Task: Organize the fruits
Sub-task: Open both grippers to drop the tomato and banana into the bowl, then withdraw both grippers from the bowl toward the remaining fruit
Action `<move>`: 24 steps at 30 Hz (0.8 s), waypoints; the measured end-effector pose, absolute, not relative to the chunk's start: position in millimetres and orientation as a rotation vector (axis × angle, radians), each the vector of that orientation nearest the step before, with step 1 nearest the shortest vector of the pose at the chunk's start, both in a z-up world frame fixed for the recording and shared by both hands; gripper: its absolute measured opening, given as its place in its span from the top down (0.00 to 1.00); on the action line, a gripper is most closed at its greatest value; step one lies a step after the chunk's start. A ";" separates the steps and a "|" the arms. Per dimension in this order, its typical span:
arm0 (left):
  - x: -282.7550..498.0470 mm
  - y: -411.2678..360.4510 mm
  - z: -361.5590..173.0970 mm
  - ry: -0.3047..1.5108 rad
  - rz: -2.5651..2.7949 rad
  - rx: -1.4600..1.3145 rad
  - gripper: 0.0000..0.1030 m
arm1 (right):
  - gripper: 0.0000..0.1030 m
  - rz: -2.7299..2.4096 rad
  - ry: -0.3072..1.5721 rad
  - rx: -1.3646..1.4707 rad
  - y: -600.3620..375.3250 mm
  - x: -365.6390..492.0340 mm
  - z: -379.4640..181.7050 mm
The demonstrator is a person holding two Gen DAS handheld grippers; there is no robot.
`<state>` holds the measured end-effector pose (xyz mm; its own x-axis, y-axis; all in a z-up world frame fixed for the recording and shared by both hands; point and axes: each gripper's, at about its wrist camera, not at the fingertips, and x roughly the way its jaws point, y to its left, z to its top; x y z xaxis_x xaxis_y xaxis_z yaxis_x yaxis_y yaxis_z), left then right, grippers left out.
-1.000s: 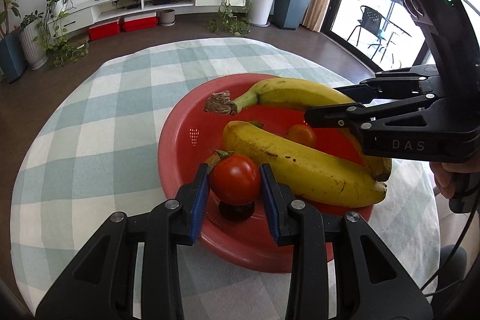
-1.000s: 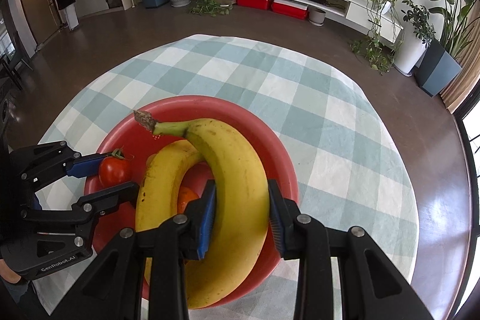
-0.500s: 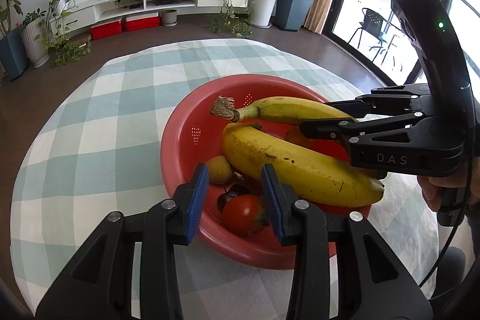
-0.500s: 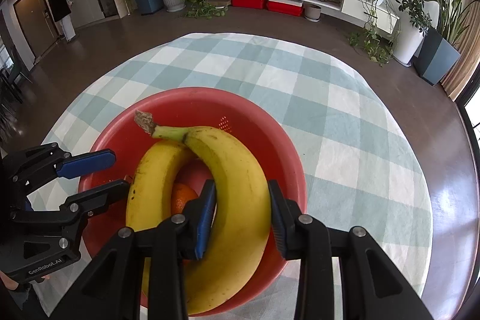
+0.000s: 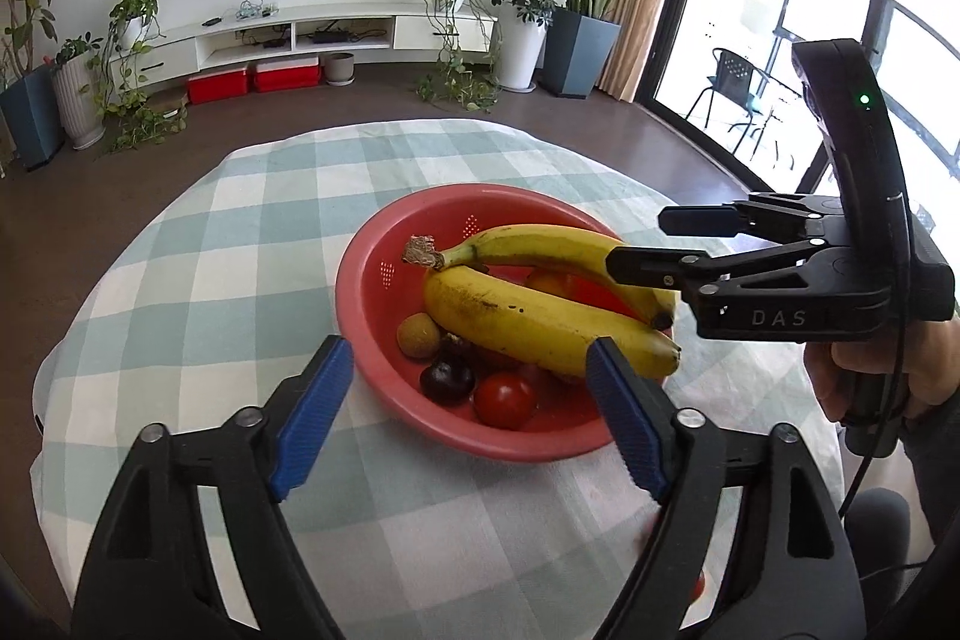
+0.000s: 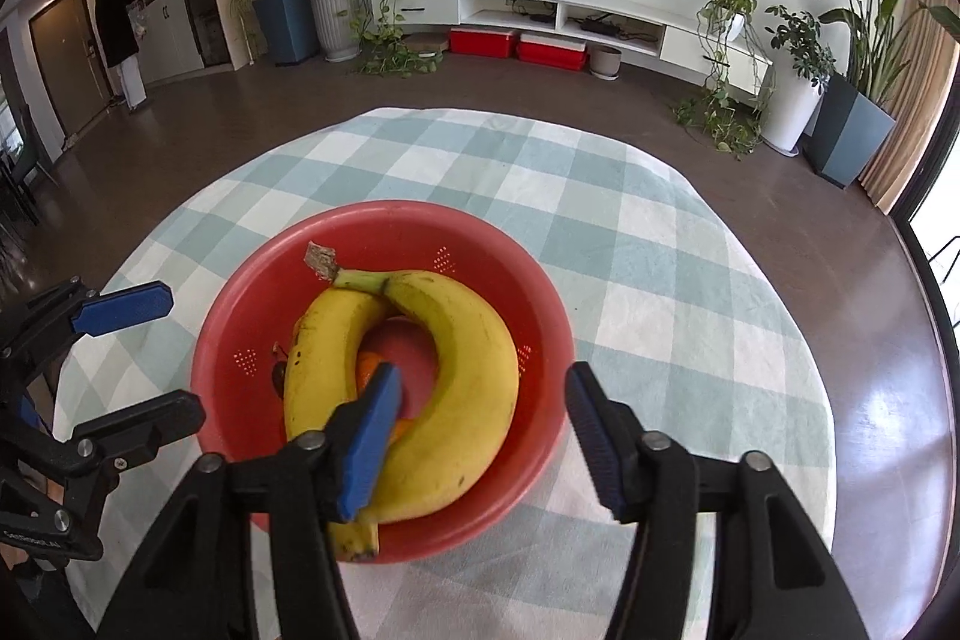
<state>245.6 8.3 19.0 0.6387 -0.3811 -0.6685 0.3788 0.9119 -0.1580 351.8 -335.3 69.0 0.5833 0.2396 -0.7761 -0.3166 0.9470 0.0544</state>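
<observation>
A red bowl (image 5: 372, 280) (image 6: 384, 214) on the checked cloth holds two yellow bananas (image 5: 528, 322) (image 6: 474, 340), a red tomato (image 5: 505, 400), a dark round fruit (image 5: 447, 379), a small brown fruit (image 5: 418, 335) and an orange (image 6: 367, 364). My left gripper (image 5: 468, 349) (image 6: 180, 349) hovers over the bowl's near rim. Its jaws are opening, with nothing held; the tomato lies loose below them. My right gripper (image 6: 483, 373) (image 5: 639, 238) hangs above the bananas with its jaws opening too, and its pads stand clear of the banana beneath.
The round table (image 6: 660, 232) wears a green and white checked cloth, with bare cloth all around the bowl. A hand (image 5: 870, 370) holds the right gripper at the table's right side. Far off, a person (image 6: 120, 34) stands by a door.
The left gripper let go of the tomato, which now lies in the bowl. The right gripper released the banana. Both jaws spread wide and both grippers drew back and up.
</observation>
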 end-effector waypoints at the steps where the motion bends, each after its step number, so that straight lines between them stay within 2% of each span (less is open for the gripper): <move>1: 238.3 10.1 20.0 0.759 -0.432 -0.004 0.09 | 0.26 0.317 0.877 -0.069 -340.9 345.3 71.3; 3: 222.8 14.0 20.6 0.754 -0.434 -0.010 0.07 | 0.17 0.305 0.848 -0.018 -352.8 330.6 74.7; 5: 206.6 16.3 20.3 0.757 -0.434 -0.014 0.07 | 0.14 0.299 0.827 0.029 -362.9 315.7 75.9; 12: 150.2 25.8 20.1 0.741 -0.434 -0.036 0.01 | 0.14 0.314 0.802 0.134 -378.0 257.5 68.8; 18: 105.5 36.7 10.8 0.761 -0.417 -0.062 0.01 | 0.08 0.285 0.758 0.248 -392.9 204.5 57.8; 24: 69.9 36.6 -7.1 0.801 -0.436 -0.064 0.01 | 0.08 0.273 0.793 0.328 -394.6 168.2 30.7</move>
<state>69.9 36.6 -7.1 0.6122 -0.4017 -0.6811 0.3539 0.9095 -0.2183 168.2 -394.6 30.7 0.6711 0.3593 -0.6485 -0.1164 0.9150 0.3864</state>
